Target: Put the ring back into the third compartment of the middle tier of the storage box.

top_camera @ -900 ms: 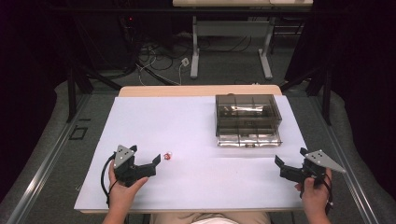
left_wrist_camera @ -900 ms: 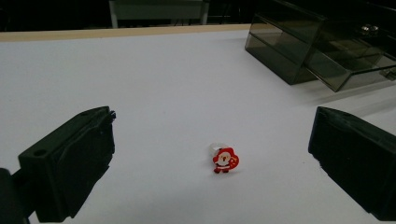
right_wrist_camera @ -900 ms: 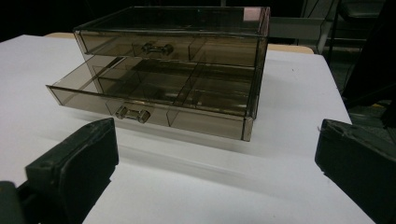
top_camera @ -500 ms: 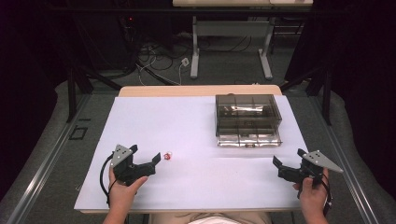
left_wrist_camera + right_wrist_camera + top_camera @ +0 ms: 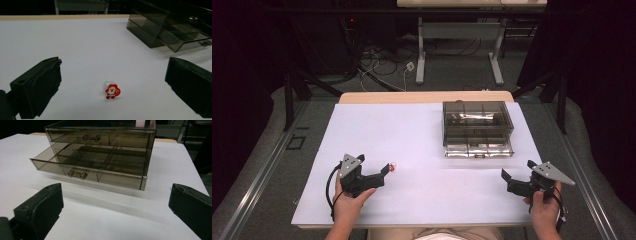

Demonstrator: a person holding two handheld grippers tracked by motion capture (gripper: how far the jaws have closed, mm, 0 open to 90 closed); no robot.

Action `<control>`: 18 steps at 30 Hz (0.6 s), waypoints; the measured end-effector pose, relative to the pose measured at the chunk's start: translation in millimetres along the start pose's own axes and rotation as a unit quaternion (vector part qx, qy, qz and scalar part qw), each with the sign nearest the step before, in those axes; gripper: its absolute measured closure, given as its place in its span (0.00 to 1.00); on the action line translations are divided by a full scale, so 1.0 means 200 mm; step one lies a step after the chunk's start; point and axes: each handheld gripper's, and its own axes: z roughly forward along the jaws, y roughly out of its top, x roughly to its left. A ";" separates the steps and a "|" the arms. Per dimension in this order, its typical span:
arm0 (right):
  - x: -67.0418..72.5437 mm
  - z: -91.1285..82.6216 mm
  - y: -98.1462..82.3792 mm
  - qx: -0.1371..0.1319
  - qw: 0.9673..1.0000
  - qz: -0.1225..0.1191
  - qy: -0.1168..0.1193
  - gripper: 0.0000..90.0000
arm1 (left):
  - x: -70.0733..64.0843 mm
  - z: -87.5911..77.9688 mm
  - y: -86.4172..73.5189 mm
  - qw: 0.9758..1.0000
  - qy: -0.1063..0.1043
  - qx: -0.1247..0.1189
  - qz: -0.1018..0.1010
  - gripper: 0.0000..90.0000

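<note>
Moved a bit inward: right claw, wide and empty, facing smoky box. Left claw wide too, Santa ring lying between, untouched on worktop. Ready to pinch.

A white-topped table carries a small Santa ring lying just ahead of the left gripper, and a smoky drawer box beyond the right gripper

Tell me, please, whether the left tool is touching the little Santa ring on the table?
Apart. The left gripper view shows the Santa ring lying on bare white table between the left tool's wide-open jaws, clear of both.
</note>
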 end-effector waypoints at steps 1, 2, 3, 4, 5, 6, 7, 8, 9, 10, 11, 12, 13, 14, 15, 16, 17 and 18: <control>0.00 0.00 0.00 0.004 1.000 0.000 0.000 0.00 | 0.00 0.00 0.00 1.000 0.000 -0.001 -0.004 0.00; 0.00 0.00 0.00 0.003 1.000 -0.004 -0.001 0.00 | 0.00 0.01 0.01 1.000 0.001 0.000 -0.006 0.00; 0.00 0.01 0.00 0.004 1.000 -0.005 -0.001 0.00 | 0.01 0.01 0.01 1.000 0.002 0.003 -0.007 0.00; 0.01 0.01 0.00 0.005 1.000 -0.004 0.000 0.00 | 0.01 0.01 0.02 1.000 0.002 0.005 -0.010 0.00; 0.01 0.01 0.00 0.005 1.000 -0.004 0.000 0.00 | 0.01 0.01 0.02 1.000 0.002 0.005 -0.010 0.00; 0.01 0.01 0.00 0.005 1.000 -0.005 -0.001 0.00 | 0.02 0.01 0.02 1.000 0.002 0.008 -0.014 0.00; 0.01 0.01 0.00 0.004 1.000 -0.007 0.002 0.00 | 0.03 0.02 0.03 1.000 0.004 0.009 -0.016 0.00; 0.01 0.01 0.00 0.008 1.000 -0.009 -0.001 0.00 | 0.03 0.02 0.03 1.000 0.004 0.009 -0.016 0.00; 0.01 0.01 0.00 0.008 1.000 -0.009 -0.001 0.00 | 0.03 0.02 0.03 1.000 0.005 0.011 -0.018 0.00; 0.01 0.01 -0.01 0.008 1.000 -0.005 0.001 0.00 | 0.04 0.03 0.04 1.000 0.011 0.015 -0.019 0.00; 0.01 0.01 -0.01 0.011 1.000 -0.006 0.001 0.00 | 0.04 0.03 0.05 1.000 0.011 0.013 -0.026 0.00; 0.01 0.01 -0.01 0.011 1.000 -0.008 0.001 0.00 | 0.04 0.03 0.06 0.999 0.010 0.015 -0.028 0.00; 0.01 0.01 -0.01 0.014 1.000 -0.007 0.002 0.00 | 0.05 0.03 0.06 0.999 0.010 0.017 -0.028 0.00; 0.01 0.01 -0.01 0.014 1.000 -0.007 0.000 0.00 | 0.05 0.03 0.07 0.999 0.009 0.020 -0.028 0.00; 0.01 0.01 -0.01 0.014 1.000 -0.007 0.000 0.00 | 0.05 0.03 0.07 0.999 0.009 0.020 -0.028 0.00; 0.01 0.01 -0.01 0.014 1.000 -0.005 0.000 0.00 | 0.05 0.04 0.08 0.999 0.010 0.021 -0.026 0.00; 0.01 0.01 -0.01 0.011 1.000 -0.004 0.003 0.00 | 0.06 0.05 0.08 0.999 0.011 0.022 -0.025 0.00; 0.01 0.02 -0.01 0.008 1.000 -0.002 0.003 0.00 | 0.06 0.05 0.09 0.999 0.012 0.026 -0.025 0.01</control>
